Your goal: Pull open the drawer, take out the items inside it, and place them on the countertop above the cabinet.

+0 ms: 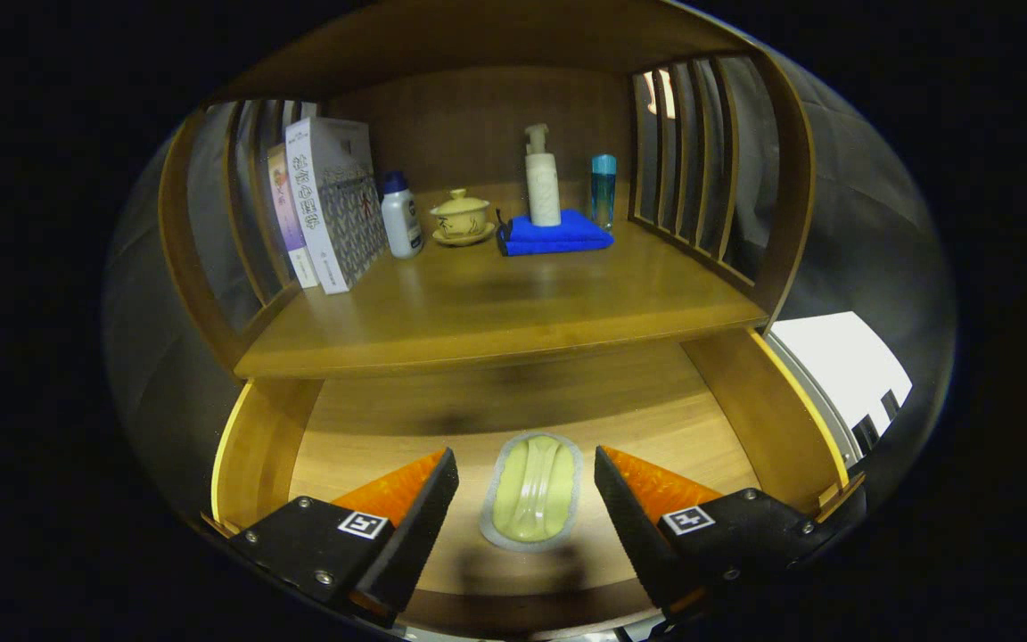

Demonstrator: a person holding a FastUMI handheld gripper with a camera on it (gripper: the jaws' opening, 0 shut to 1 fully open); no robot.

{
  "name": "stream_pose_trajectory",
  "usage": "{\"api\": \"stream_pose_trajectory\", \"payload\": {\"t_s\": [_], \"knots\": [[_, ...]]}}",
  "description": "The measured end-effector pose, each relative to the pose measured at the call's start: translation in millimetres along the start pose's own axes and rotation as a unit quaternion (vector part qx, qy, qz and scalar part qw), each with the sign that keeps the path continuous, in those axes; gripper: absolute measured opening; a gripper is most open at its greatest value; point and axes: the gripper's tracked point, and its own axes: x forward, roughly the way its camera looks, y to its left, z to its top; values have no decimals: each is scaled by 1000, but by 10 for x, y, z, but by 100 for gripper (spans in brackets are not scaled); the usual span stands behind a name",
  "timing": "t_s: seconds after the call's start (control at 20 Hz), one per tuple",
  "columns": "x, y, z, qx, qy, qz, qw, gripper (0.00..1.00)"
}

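Two fingers spread wide over the open drawer [727, 419], gripper [527, 481] holding nothing.
Pale green packet [533, 489] lies flat on drawer floor between the fingers, touching neither. Beyond, countertop [496, 312] carries books [326, 209], white bottle [401, 215], lidded cup [461, 217], pump bottle [543, 178] on blue cloth [556, 234], blue bottle [603, 187].

The back part of the open drawer [513, 419] sits under the desk [496, 312], so that part is hidden. The writing on the books [335, 214], far beyond the hand-held gripper [527, 486], is too small to read. The near end of the pale item [533, 490] between its wide-apart fingers lies in shadow.
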Motion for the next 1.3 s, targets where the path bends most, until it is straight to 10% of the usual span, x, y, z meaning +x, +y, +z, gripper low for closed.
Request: {"api": "stream_pose_trajectory", "payload": {"t_s": [0.4,0.75,1.3], "knots": [[389,-200,-365,52,84,-51,994,76],[404,-216,-562,72,104,-68,990,24],[0,-428,-290,28,1,-73,997,11]]}}
